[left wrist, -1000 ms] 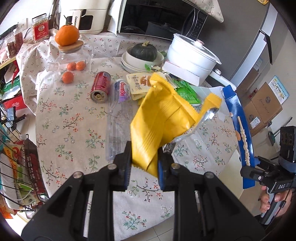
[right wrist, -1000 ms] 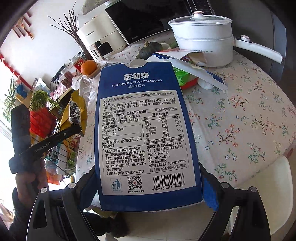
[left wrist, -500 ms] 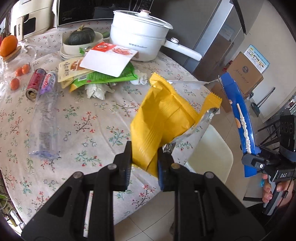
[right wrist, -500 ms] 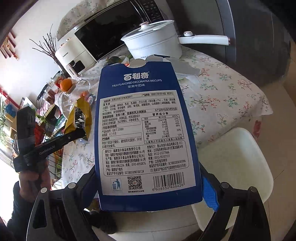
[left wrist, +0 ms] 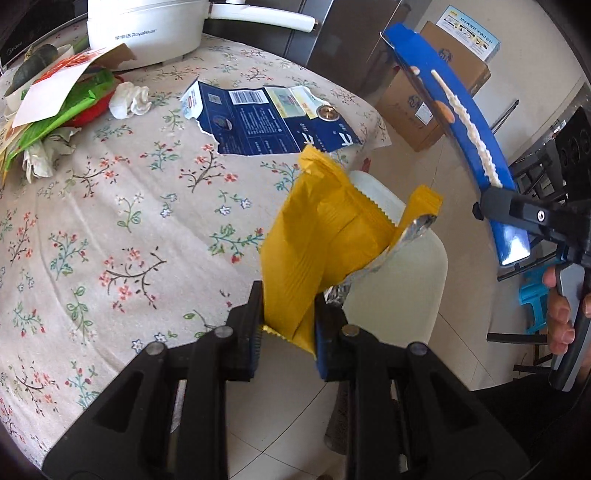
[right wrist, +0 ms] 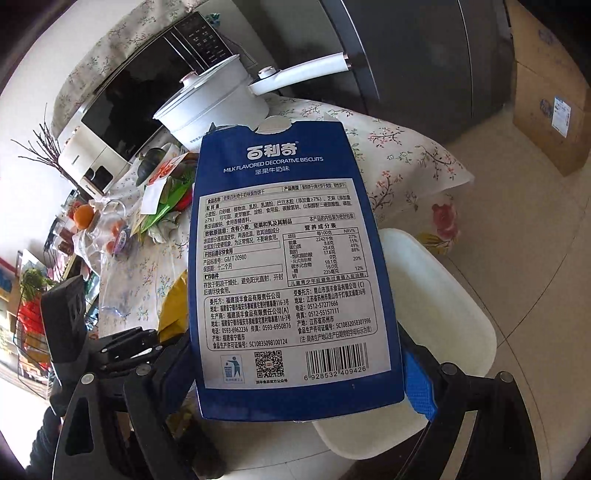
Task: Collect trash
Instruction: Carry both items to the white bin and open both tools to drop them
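The left gripper [left wrist: 288,325] has its fingers [left wrist: 246,334] clamped on the bottom edge of a yellow snack bag [left wrist: 317,251]. The bag is crumpled and torn open at the top, with a zigzag seal edge and silver foil lining curling out on its right side. It hangs in the air just past the near right edge of the tabletop [left wrist: 110,229], above a white plastic chair [left wrist: 406,280].

The right gripper [right wrist: 299,387] has its fingers [right wrist: 419,384] clamped on the 2 side edges of a flattened blue biscuit box [right wrist: 291,266]. The box stands upright with its printed back to the camera: white label, Chinese text, a nutrition table, a QR code and a barcode. In the left wrist view the same box appears edge-on at the far right, showing a picture of a biscuit stick on its front. It too is held in the air, over the chair seat beside the tabletop.

On the floral tablecloth lies a torn blue carton piece [left wrist: 273,122] near the far right edge, a crumpled white tissue [left wrist: 129,99] to its left, and a pile of green and white wrappers [left wrist: 62,107] at the far left. A white electric pot [left wrist: 147,29] stands at the far edge, its handle pointing right. The middle and near part of the cloth is bare. Right of the tabletop, tiled floor opens out toward a cardboard box [left wrist: 432,99].
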`<state>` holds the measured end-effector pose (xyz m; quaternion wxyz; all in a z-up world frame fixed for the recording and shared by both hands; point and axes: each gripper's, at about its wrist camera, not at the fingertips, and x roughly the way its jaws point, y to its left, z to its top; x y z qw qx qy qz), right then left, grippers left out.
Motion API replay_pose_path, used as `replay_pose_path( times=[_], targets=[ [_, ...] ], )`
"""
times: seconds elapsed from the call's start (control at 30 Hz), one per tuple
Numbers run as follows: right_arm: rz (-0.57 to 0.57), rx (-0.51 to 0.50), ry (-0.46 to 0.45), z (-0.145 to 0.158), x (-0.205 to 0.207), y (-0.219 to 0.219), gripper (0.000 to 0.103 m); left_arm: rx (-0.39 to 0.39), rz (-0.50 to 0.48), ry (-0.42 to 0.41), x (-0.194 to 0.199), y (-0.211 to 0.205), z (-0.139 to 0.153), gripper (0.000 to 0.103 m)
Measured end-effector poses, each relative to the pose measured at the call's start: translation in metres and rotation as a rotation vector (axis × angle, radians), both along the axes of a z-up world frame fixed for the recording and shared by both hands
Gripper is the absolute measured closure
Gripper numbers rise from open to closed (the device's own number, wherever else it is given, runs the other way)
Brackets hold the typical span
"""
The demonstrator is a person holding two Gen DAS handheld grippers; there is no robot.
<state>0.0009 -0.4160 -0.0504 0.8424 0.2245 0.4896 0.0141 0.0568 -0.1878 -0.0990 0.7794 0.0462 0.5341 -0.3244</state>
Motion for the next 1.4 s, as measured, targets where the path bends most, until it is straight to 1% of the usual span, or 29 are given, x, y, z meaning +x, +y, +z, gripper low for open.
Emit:
replay_pose_path(
  times=[0.13, 0.23, 0.4, 0.43, 0.47, 0.5, 0.53, 0.57, 0.6, 0.63, 0.67, 0.8, 0.93, 1.03, 1.1, 1.17, 1.27, 1.33, 1.4],
  targets=[
    [-0.007, -0.035, 0.010, 0.001, -0.002, -0.005, 0.009, 0.000, -0.033, 0.013, -0.005, -0.010, -0.008, 0.078],
    [-0.013, -0.077, 0.042, -0.008, -0.007, -0.010, 0.009, -0.002, -0.075, 0.017, -0.010, -0.020, -0.017, 0.078],
    [-0.048, -0.105, 0.105, -0.025, -0.019, -0.026, 0.009, -0.011, -0.135, 0.015, -0.010, -0.042, -0.029, 0.078],
    [-0.055, -0.106, 0.114, -0.028, -0.022, -0.029, 0.009, -0.018, -0.152, 0.012, -0.011, -0.047, -0.030, 0.077],
    [-0.059, -0.106, 0.123, -0.030, -0.023, -0.032, 0.009, -0.040, -0.176, 0.014, -0.011, -0.051, -0.032, 0.076],
    [-0.061, -0.106, 0.131, -0.033, -0.025, -0.034, 0.009, -0.055, -0.196, 0.020, -0.013, -0.055, -0.033, 0.073],
    [-0.064, -0.108, 0.139, -0.036, -0.026, -0.036, 0.009, -0.055, -0.208, 0.027, -0.014, -0.059, -0.034, 0.062],
    [-0.066, -0.110, 0.149, -0.038, -0.027, -0.038, 0.009, -0.053, -0.207, 0.023, -0.015, -0.061, -0.034, 0.047],
    [-0.067, -0.112, 0.157, -0.041, -0.028, -0.039, 0.009, -0.046, -0.193, 0.007, -0.016, -0.061, -0.032, 0.038],
    [-0.066, -0.114, 0.165, -0.042, -0.029, -0.040, 0.009, -0.044, -0.177, -0.014, -0.017, -0.060, -0.029, 0.023],
    [-0.065, -0.114, 0.171, -0.044, -0.030, -0.041, 0.009, -0.047, -0.169, -0.034, -0.017, -0.057, -0.025, 0.019],
    [-0.051, -0.117, 0.202, -0.052, -0.031, -0.040, 0.008, 0.001, -0.135, -0.072, -0.011, -0.047, -0.015, 0.017],
    [-0.029, -0.109, 0.272, -0.066, -0.029, -0.034, 0.008, 0.038, -0.091, -0.114, -0.005, -0.027, -0.008, 0.006],
    [-0.012, -0.111, 0.333, -0.079, -0.029, -0.028, 0.008, 0.050, -0.052, -0.125, -0.002, -0.008, -0.003, 0.005],
    [-0.004, -0.102, 0.364, -0.086, -0.029, -0.026, 0.008, 0.052, -0.021, -0.137, 0.000, 0.008, 0.001, 0.001],
    [0.009, -0.110, 0.373, -0.090, -0.027, -0.022, 0.008, 0.056, 0.011, -0.147, 0.003, 0.022, 0.004, 0.000],
    [0.016, -0.150, 0.367, -0.088, -0.022, -0.016, 0.007, 0.060, 0.074, -0.164, 0.007, 0.045, 0.011, 0.000],
    [0.005, -0.175, 0.355, -0.083, -0.018, -0.012, 0.000, 0.065, 0.122, -0.160, 0.011, 0.060, 0.013, 0.000],
    [-0.002, -0.173, 0.328, -0.074, -0.013, -0.008, 0.000, 0.064, 0.160, -0.159, 0.014, 0.076, 0.017, 0.000]
  ],
)
